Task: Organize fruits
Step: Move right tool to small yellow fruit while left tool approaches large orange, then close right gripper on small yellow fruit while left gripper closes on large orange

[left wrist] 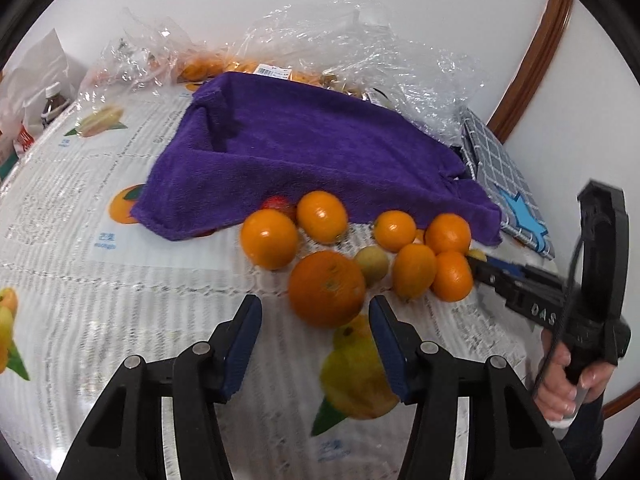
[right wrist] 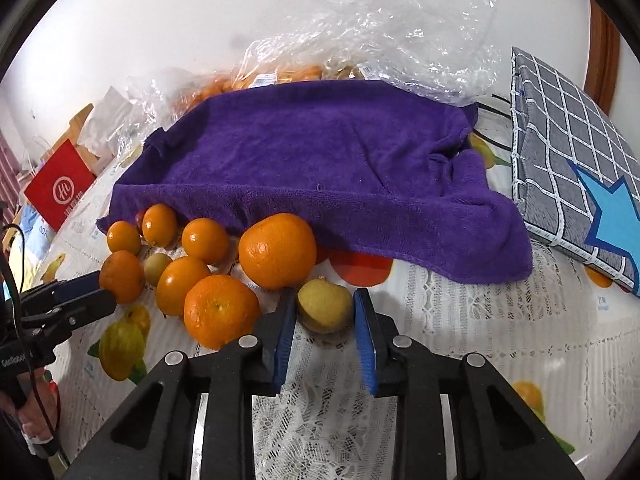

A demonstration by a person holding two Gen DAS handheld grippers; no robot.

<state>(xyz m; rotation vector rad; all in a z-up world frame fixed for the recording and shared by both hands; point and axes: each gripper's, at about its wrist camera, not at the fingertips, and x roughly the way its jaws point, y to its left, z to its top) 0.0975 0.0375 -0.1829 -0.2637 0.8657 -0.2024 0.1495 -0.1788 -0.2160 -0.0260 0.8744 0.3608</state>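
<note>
Fruit in hand: a small round yellow-green fruit with a dull, slightly mottled skin (right wrist: 325, 309) sits on the surface between the two blue pads of the right gripper (right wrist: 325, 320); whether the pads already touch it I cannot tell.
Right jaws: narrowed to roughly the fruit's width, one on each side of it, not yet visibly squeezing.
How it should handle: probably light and firm but bruisable; its round shape could let it roll or pop forward out of flat pads, so a hold across its widest part with gentle pressure looks safest.
Neighbours: a large glossy orange citrus (right wrist: 277, 251) lies just behind it and a second dimpled orange (right wrist: 221, 310) just to its left, close to the left pad; a careless closing could nudge either one.
Rest of the pile: several smaller smooth orange mandarins (right wrist: 205, 240) cluster further left, all loose on the surface and free to roll.
Left gripper (left wrist: 316, 334): jaws wide apart and holding nothing, aimed at the large orange from the other side, short of contact.
Cloth: a soft purple terry towel (right wrist: 320, 168) is draped behind the fruit, its front edge hanging over some of them; what lies beneath is hidden.
Surface: a white lace-patterned tablecloth with printed fruit pictures (right wrist: 460, 340), apparently under a glossy cover, so likely slick.
Further out: crumpled clear plastic bags (right wrist: 380, 28) with more orange fruit, and a grey checked fabric case with a blue star (right wrist: 568, 168).
</note>
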